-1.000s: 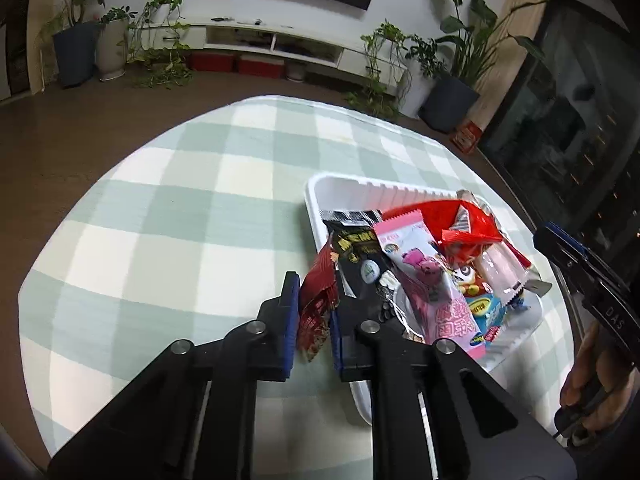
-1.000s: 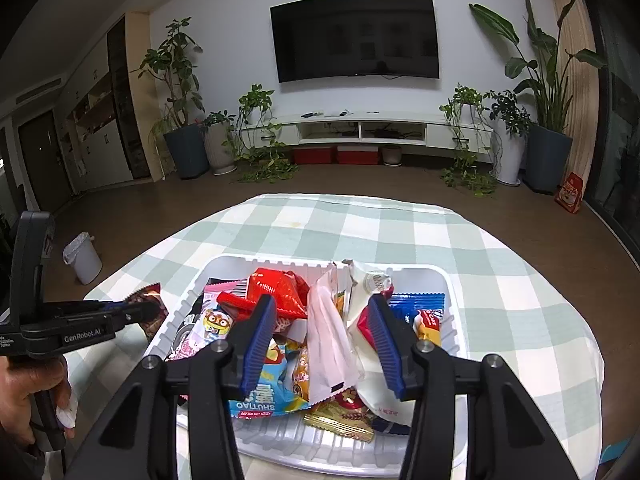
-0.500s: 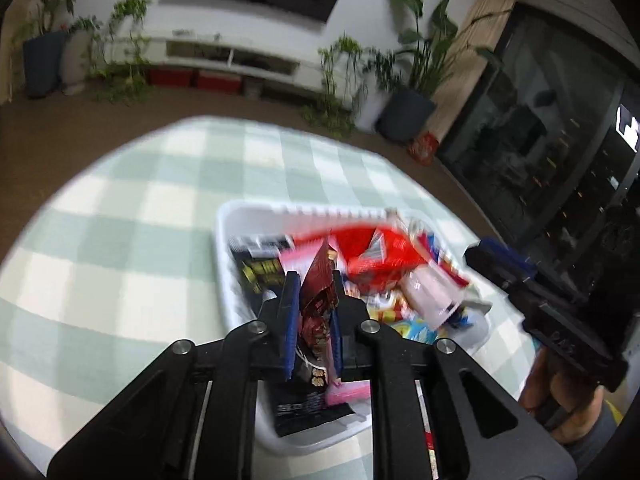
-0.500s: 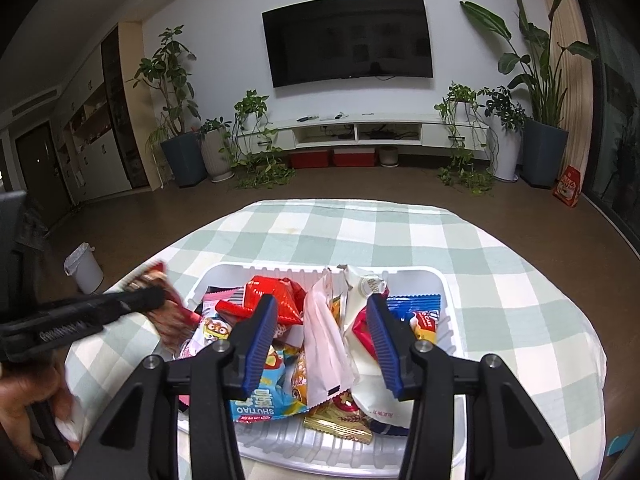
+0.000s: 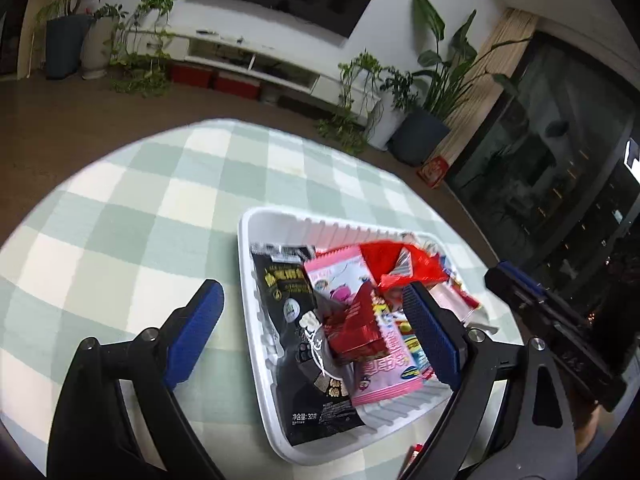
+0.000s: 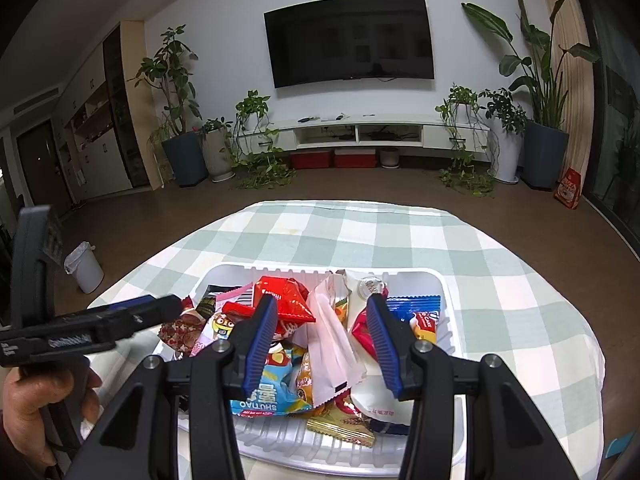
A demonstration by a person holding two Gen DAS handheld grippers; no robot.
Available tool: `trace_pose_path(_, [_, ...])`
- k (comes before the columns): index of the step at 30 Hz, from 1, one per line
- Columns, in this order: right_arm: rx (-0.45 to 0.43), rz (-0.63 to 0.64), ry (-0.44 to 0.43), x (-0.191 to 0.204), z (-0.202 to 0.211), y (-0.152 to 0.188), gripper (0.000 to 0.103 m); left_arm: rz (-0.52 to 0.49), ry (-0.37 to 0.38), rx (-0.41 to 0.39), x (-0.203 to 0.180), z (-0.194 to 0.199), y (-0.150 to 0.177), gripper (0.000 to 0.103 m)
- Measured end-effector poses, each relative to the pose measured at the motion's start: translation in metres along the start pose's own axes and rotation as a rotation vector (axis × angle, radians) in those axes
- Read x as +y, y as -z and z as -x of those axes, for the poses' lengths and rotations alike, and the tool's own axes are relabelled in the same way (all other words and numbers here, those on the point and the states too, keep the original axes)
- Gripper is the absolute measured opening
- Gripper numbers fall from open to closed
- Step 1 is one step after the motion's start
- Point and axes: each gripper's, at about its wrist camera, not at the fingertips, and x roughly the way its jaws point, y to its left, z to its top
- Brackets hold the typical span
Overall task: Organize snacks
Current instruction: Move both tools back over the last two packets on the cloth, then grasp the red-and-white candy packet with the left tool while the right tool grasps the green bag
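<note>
Your left gripper is opening its jaws: they stand wide apart over the near corner of the white tray, one blue pad out over the checked cloth, the other above the snacks. The dark red packet lies between the pads, free of both, tilted on top of the black packet and the pink packet. It sits in the tray's left part as that camera sees it. Behind it is a bright red bag, and more wrappers fill the far side. Your right gripper hangs above the middle of the tray with its jaws partly spread and nothing gripped; between and below its pads lie a white wrapper, a light blue packet and a gold one. A blue packet sits near the tray's right wall, with a red bag toward the back. From the right camera you see the left gripper coming in from the left edge, held by your hand, its tip just over the dark red packet at the tray's left wall. The tray rests on the cloth, which covers a table standing on a brown floor. A small white bin stands on the floor off to the left.
</note>
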Motion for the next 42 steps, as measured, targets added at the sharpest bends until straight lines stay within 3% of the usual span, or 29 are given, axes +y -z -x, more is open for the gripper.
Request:
trace_pose_path(4, [-0.001, -0.004, -0.001, -0.002, 0.002, 0.000, 0.050, -0.024, -0.017, -0.045, -0.010, 0.032, -0.007, 0.091])
trace_pose_path(6, [0.003, -0.017, -0.009, -0.004, 0.007, 0.002, 0.050, -0.088, -0.020, -0.070, -0.028, 0.055, -0.004, 0.091])
trace_pose_path(9, [0.021, -0.048, -0.028, -0.011, 0.020, 0.009, 0.065, -0.141, -0.013, -0.092, -0.052, 0.083, 0.017, 0.091])
trace_pose_path(11, [0.027, -0.076, -0.030, -0.016, 0.034, 0.017, 0.080, -0.155, 0.038, -0.082, -0.066, 0.097, 0.044, 0.096])
trace_pose_path(13, [0.032, -0.114, -0.039, -0.021, 0.050, 0.027, 0.089, -0.176, 0.055, -0.062, -0.076, 0.105, 0.071, 0.103])
trace_pose_path(18, [0.101, -0.210, -0.056, -0.026, 0.090, 0.067, 0.090, -0.252, -0.014, 0.019, -0.092, 0.112, 0.136, 0.103])
trace_pose_path(22, [0.141, -0.266, -0.093, -0.024, 0.124, 0.110, 0.090, -0.398, -0.073, 0.106, -0.116, 0.100, 0.148, 0.103])
trace_pose_path(27, [0.171, -0.251, -0.160, -0.009, 0.159, 0.151, 0.090, -0.655, -0.104, 0.357, -0.149, 0.055, 0.160, 0.103])
trace_pose_path(29, [0.187, -0.237, -0.190, -0.005, 0.167, 0.161, 0.090, -0.729, -0.140, 0.424, -0.151, 0.039, 0.165, 0.103])
trace_pose_path(31, [0.199, -0.233, -0.199, -0.005, 0.169, 0.167, 0.090, -0.749, -0.147, 0.468, -0.148, 0.028, 0.166, 0.102])
trace_pose_path(35, [0.204, -0.258, -0.198, -0.012, 0.169, 0.172, 0.090, -0.695, -0.111, 0.479, -0.141, 0.018, 0.156, 0.102])
trace_pose_path(36, [0.204, -0.267, -0.202, -0.013, 0.169, 0.172, 0.090, -0.682, -0.104, 0.485, -0.140, 0.015, 0.155, 0.101])
trace_pose_path(42, [0.235, -0.242, -0.222, -0.006, 0.161, 0.174, 0.090, -0.662, -0.102, 0.548, -0.141, -0.005, 0.160, 0.067])
